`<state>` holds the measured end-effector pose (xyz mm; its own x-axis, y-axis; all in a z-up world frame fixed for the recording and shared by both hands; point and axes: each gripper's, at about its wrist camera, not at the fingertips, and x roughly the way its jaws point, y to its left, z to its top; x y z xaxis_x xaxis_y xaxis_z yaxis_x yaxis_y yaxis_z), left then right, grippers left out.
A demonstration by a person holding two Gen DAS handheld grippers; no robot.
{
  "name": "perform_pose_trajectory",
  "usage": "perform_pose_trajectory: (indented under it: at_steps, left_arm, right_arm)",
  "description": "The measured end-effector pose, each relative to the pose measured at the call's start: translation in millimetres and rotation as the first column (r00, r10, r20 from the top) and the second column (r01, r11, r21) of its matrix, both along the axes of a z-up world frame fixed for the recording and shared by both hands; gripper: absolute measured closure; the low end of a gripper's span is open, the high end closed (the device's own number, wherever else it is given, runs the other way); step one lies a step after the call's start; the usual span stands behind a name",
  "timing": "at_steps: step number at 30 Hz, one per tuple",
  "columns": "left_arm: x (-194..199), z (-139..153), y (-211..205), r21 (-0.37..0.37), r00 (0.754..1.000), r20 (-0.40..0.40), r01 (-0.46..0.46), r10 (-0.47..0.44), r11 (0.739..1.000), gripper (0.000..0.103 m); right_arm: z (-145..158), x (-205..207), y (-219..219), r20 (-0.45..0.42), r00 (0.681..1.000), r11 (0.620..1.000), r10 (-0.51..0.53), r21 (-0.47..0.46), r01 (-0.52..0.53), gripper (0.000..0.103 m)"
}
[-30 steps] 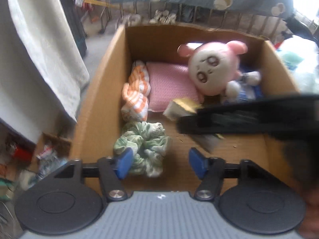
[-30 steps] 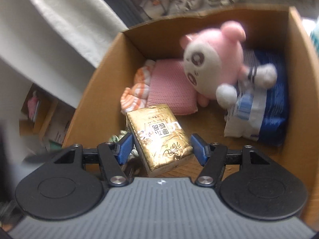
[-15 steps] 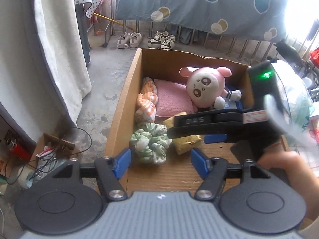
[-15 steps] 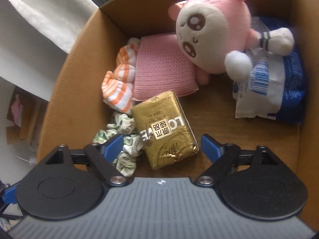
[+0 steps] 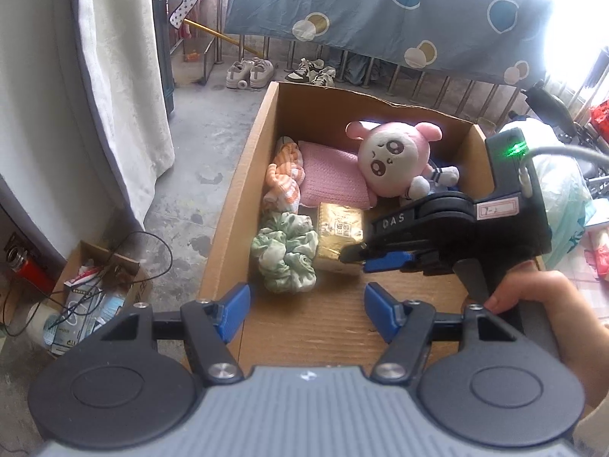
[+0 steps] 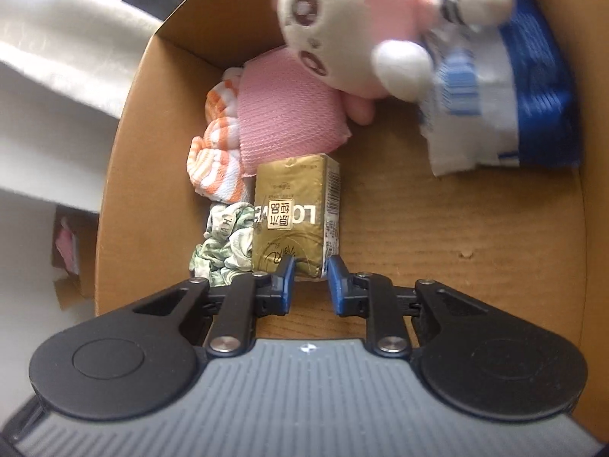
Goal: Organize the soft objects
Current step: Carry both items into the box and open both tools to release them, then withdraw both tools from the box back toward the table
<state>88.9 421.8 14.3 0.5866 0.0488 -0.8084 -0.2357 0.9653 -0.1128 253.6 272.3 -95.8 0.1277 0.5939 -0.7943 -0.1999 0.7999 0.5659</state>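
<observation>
A cardboard box [image 5: 232,205] holds a pink plush [image 5: 394,156], a pink knitted cloth [image 5: 329,179], an orange-striped cloth [image 5: 283,175], a green scrunchie [image 5: 285,253] and a gold tissue pack [image 6: 291,213]. The gold tissue pack [image 5: 338,234] lies flat on the box floor beside the scrunchie. My right gripper [image 6: 309,272] hangs over the pack's near end. Its jaws are closing to a narrow gap, and the pads do not clamp the pack's sides. From the left wrist, the right gripper [image 5: 361,257] reaches in from the right. My left gripper [image 5: 306,308] is open and empty above the box's near floor.
A blue-and-white packet [image 6: 506,106] lies at the box's far right, under the plush's arm. A white curtain [image 5: 95,76] hangs left of the box; a small carton of clutter [image 5: 91,297] sits on the concrete floor. Shoes [image 5: 249,72] stand beyond the box. A hand [image 5: 548,304] holds the right gripper.
The right gripper opened off the gold pack, which now lies on the box floor by the scrunchie, then narrowed its jaws. The left gripper drew back and up.
</observation>
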Motion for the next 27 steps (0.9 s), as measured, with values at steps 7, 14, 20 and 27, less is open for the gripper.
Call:
perform_pose_trajectory:
  at_steps: [7,14,20,27]
  left_arm:
    - [-12.6,18.7,-8.9,0.027,1.000,0.022,-0.005,0.005,1.000,0.035]
    - [-58.7,53.1,-32.9,-0.003,0.987,0.161,0.004,-0.003,1.000,0.035]
    - [-79.2,71.2,-95.1,-0.014,0.968,0.235,0.094,-0.088,0.996,0.035]
    - [-54.2,71.6,-215.6,0.068,0.914,0.273,0.294,-0.301,0.953,0.035]
  right_arm:
    - [37.4,-10.5,-13.1,0.140,0.988,0.998,0.063,-0.037,-0.058,0.018]
    - [131.4,-61.6,-82.2,0.444,0.888,0.985,0.118,0.060,-0.161,0.019]
    - [190.1,-110.7,-206.7,0.583,0.811,0.976,0.049,0.143,-0.162,0.019]
    - [194.4,-121.0,-368.0,0.670,0.741,0.998,0.036,-0.066,0.011,0.019]
